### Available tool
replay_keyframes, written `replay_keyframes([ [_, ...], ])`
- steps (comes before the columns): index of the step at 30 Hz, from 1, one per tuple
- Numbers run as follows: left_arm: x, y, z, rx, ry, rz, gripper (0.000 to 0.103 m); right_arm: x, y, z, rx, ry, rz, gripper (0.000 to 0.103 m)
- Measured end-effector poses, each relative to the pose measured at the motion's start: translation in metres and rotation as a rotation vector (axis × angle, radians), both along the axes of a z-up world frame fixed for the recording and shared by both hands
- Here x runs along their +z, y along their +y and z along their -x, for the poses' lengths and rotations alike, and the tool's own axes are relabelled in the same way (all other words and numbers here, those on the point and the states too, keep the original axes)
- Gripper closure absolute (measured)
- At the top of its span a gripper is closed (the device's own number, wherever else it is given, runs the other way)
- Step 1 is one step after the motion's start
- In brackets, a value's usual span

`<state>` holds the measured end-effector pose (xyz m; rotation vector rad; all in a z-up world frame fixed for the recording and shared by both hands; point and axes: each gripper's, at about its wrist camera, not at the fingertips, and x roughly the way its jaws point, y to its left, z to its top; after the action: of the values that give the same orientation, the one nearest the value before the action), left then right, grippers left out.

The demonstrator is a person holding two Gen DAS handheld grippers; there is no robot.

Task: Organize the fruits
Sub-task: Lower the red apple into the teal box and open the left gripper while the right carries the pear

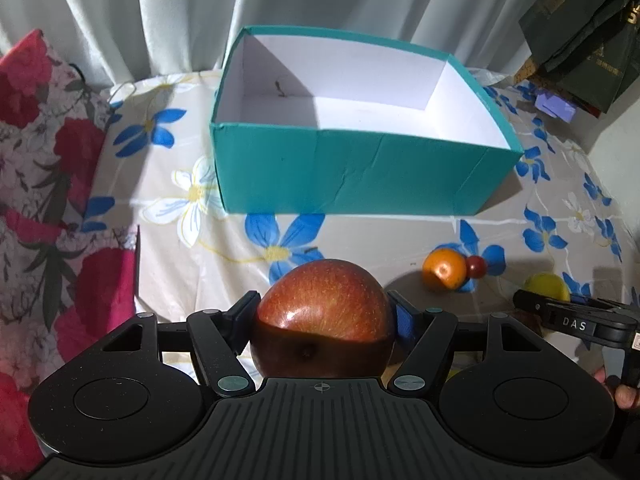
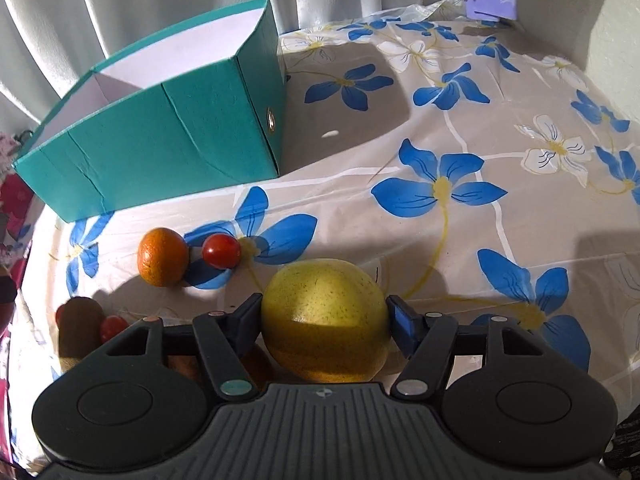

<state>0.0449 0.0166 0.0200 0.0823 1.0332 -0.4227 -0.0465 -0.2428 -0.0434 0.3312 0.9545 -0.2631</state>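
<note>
My left gripper (image 1: 324, 308) is shut on a red apple (image 1: 324, 300), held above the flowered tablecloth in front of the open teal box (image 1: 340, 168), whose white inside holds no fruit. My right gripper (image 2: 325, 312) has its pads against both sides of a yellow pear-like fruit (image 2: 326, 320) that rests low by the cloth. Left of it lie an orange (image 2: 162, 256) and a cherry tomato (image 2: 221, 251), with a brown kiwi-like fruit (image 2: 80, 320) and a small tomato (image 2: 114, 326) nearer. In the left wrist view the orange (image 1: 444, 270), tomato (image 1: 476, 266) and right gripper (image 1: 576, 320) sit at the lower right.
The teal box (image 2: 160, 140) stands at the back left near white curtains (image 1: 160, 8). A pink floral cloth (image 1: 40, 160) borders the left side. Dark green bags (image 1: 592, 40) and a purple item (image 1: 556, 106) sit at the back right. A person's fingers (image 1: 624, 394) show at the right edge.
</note>
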Motion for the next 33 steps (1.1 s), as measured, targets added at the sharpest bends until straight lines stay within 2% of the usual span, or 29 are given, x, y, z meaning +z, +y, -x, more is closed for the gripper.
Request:
replay_keyframes([
  [10,0.050,-0.037,-0.037,0.019,-0.179,-0.037,0.030,0.045,0.008,-0.014,0.055,-0.172,-0.011,0.038],
  [15,0.062,-0.061,-0.072,0.078,-0.265,-0.072,0.030,0.060,0.012,-0.025,0.079,-0.228,-0.009,0.038],
  [20,0.045,-0.085,-0.104,0.106,-0.302,-0.116,0.030,0.072,0.013,-0.035,0.089,-0.276,0.008,0.038],
  [25,0.015,-0.103,-0.126,0.097,-0.272,-0.157,0.030,0.083,0.013,-0.038,0.088,-0.326,0.027,0.038],
  [33,-0.029,-0.116,-0.153,0.097,-0.161,-0.242,0.030,0.089,0.013,-0.042,0.093,-0.346,0.036,0.038],
])
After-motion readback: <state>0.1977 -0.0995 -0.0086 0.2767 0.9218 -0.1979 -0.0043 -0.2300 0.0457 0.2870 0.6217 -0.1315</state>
